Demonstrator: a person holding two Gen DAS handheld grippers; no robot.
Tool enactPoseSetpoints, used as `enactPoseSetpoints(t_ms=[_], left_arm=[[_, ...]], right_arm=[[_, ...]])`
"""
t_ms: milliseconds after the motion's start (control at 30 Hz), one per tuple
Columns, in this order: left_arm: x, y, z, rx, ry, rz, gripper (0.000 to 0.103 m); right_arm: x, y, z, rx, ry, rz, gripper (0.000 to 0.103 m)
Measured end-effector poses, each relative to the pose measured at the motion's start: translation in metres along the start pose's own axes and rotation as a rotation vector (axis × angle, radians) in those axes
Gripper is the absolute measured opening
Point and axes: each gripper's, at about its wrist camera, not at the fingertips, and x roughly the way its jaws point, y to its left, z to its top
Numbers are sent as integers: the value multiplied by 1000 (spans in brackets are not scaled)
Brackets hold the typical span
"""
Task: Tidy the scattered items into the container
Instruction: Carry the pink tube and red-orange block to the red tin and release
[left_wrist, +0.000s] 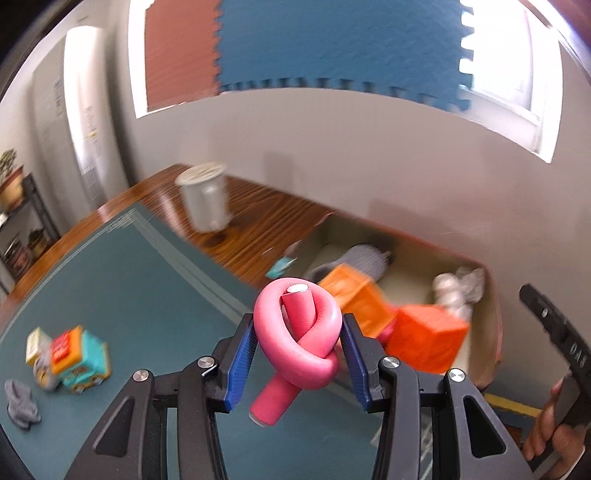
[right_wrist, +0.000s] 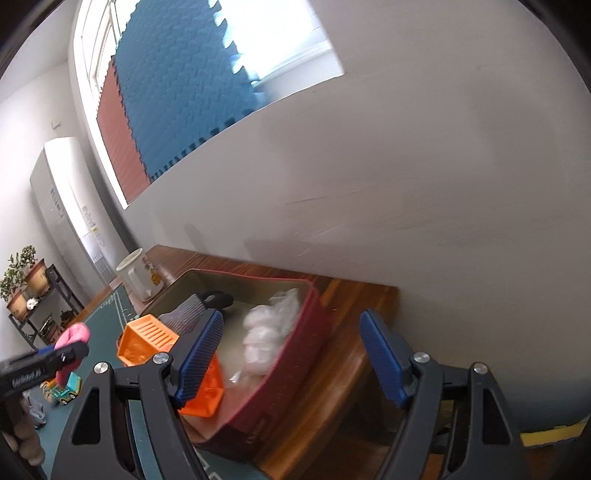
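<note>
While a dark green mat (left_wrist: 122, 295) covers most of the wooden table (left_wrist: 251, 221), bare wood shows along the far edge, where a white mug (left_wrist: 207, 199) stands beside the red-walled container (right_wrist: 299, 350). Behind the table rises a pale wall (right_wrist: 424, 184) with a window partly covered by blue and red foam tiles (left_wrist: 332, 44); a tall white appliance (right_wrist: 62, 206) and a dark shelf with potted plants (right_wrist: 26, 284) stand at the left.

The left gripper (left_wrist: 299, 354) clamps a pink knotted foam roller (left_wrist: 295, 332) between its blue pads, held above the mat just short of the container. The right gripper (right_wrist: 291, 354) hangs with its jaws spread wide and nothing between them, over the container's near wall.

Inside the container lie orange blocks (left_wrist: 424, 332), a grey brush-like item (right_wrist: 192, 310) and a white crinkled bundle (right_wrist: 262, 332), all softened by motion blur. On the mat's left a colourful toy block cluster (left_wrist: 74, 354) and a grey cloth scrap (left_wrist: 20, 406) remain outside; their details are hard to make out. The container's near corner is hidden behind the right gripper's fingers.
</note>
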Motion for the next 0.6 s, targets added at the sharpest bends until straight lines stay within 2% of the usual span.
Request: enactPoseSetpoints(t_ms=[300,333,400,500,600], left_arm=[[31,-63,45,86,-13,-71,48],[36,-68,47,99,-4,-74,50],[42,-73,47,118,10,-63,60],[44,-70,44,109,9,-57,70],[42,-58,39,79,15,-45,70]], right_arm=[[-1,-21,0,24,7,-23,80],[-1,-22,-1,25,10,-23,80],[0,-23,-2,28,16,-20,80],[0,-22,-3,25,18,-18,80],[2,-18,-4,26,27,-5,80]])
